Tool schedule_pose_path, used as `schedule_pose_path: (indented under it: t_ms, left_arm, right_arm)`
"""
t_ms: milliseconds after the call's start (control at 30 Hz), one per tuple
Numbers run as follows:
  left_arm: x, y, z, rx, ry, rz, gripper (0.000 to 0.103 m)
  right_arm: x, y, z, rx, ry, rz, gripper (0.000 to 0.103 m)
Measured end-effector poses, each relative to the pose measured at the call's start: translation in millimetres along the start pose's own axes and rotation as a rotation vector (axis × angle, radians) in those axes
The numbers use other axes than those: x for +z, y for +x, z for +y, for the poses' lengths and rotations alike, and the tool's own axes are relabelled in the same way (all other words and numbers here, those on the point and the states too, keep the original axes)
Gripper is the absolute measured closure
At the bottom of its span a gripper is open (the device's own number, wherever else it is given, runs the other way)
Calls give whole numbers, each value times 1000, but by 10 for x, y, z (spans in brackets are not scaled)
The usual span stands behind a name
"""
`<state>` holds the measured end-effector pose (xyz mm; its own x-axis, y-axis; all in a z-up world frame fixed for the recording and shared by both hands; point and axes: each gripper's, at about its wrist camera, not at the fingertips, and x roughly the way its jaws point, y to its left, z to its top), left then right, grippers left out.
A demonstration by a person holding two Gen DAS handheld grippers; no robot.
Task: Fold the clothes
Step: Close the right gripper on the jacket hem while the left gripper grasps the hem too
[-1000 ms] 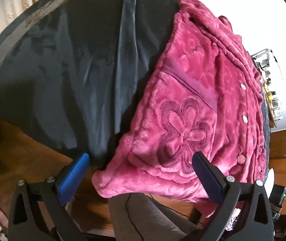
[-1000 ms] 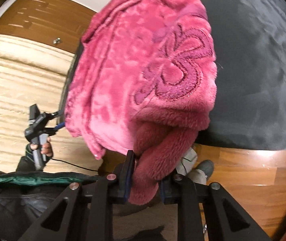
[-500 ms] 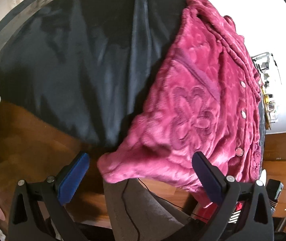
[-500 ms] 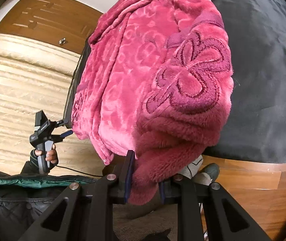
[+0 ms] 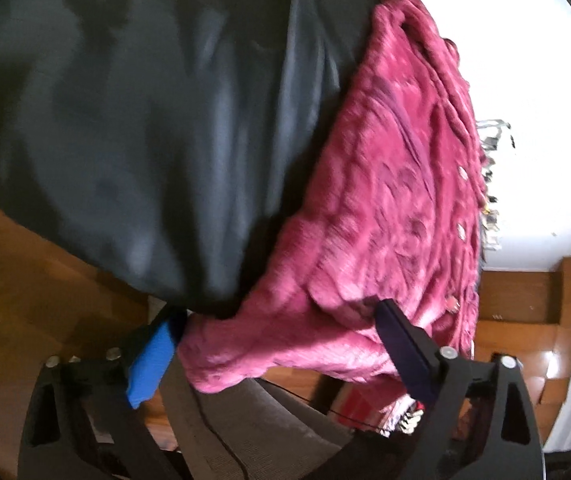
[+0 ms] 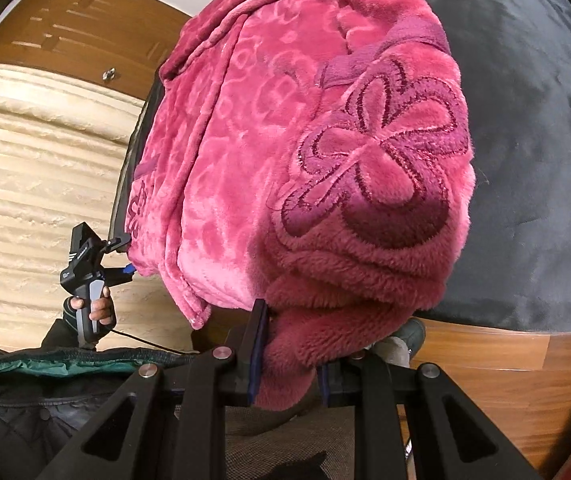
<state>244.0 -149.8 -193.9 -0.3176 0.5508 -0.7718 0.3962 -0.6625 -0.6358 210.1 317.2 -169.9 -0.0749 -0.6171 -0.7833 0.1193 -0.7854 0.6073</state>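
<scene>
A pink fleece garment (image 6: pixel 285 128) with an embroidered flower (image 6: pixel 369 156) and buttons lies on a black cloth-covered table (image 6: pixel 533 128), its hem hanging over the near edge. My right gripper (image 6: pixel 287 360) is shut on a bunched corner of the hem. In the left wrist view the garment (image 5: pixel 397 200) is blurred; my left gripper (image 5: pixel 281 348) is open, its blue fingers (image 5: pixel 153 356) on either side of the other hem corner without closing on it. The left gripper also shows in the right wrist view (image 6: pixel 119 256), open at the garment's left edge.
The black cloth (image 5: pixel 145 120) covers the table left of the garment. Wooden floor (image 5: pixel 25 280) lies below the table edge. A cream curtain (image 6: pixel 37 160) and a wooden cabinet (image 6: pixel 69 28) stand at the left. The person's legs and shoe (image 6: pixel 409 332) are under the edge.
My left gripper has moved forward and right, so the hem corner now lies between its open fingers. My right gripper has kept its hold and the garment sits closer to it.
</scene>
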Motion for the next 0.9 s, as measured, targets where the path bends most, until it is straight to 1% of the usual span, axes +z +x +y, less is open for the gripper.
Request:
schedule_pose_path:
  t_ms: [67, 100, 200, 267, 333, 467, 567, 633, 667, 767, 833, 900]
  left_arm:
    - [-20, 3, -29, -18, 21, 25, 37]
    - [-31, 2, -45, -27, 33, 38, 38]
    - [-66, -55, -101, -19, 48, 50, 56]
    - [-90, -98, -139, -12, 57, 56, 71]
    - [-114, -140, -177, -5, 66, 62, 78]
    - [-132, -203, -272, 10, 80, 70, 79]
    - [-92, -142, -335, 9, 76, 76, 79]
    - [-100, -134, -267, 10, 65, 90, 78]
    - [-104, -131, -228, 12, 59, 97, 75]
    - [-101, -103, -169, 21, 26, 104, 74]
    - [-103, -122, -188, 33, 29, 99, 75]
    - [-119, -189, -268, 46, 52, 92, 81]
  right_arm:
    - [-5, -3, 1, 1, 4, -3, 80]
    - [-7, -3, 3, 1, 6, -4, 80]
    - [-11, -1, 10, 3, 8, -9, 80]
    - [-13, -1, 14, 3, 10, -11, 80]
    - [-12, -2, 17, 4, 10, -13, 80]
    - [15, 15, 4, 12, 12, -11, 80]
    - [39, 30, -5, 14, 11, -6, 80]
    - [52, 40, -7, 15, 11, -3, 80]
    - [56, 44, -11, 16, 10, -2, 80]
    - [61, 56, -46, 29, 22, -3, 80]
    - [62, 62, -57, 36, 28, -8, 80]
    - [49, 47, -19, 28, 10, -12, 80]
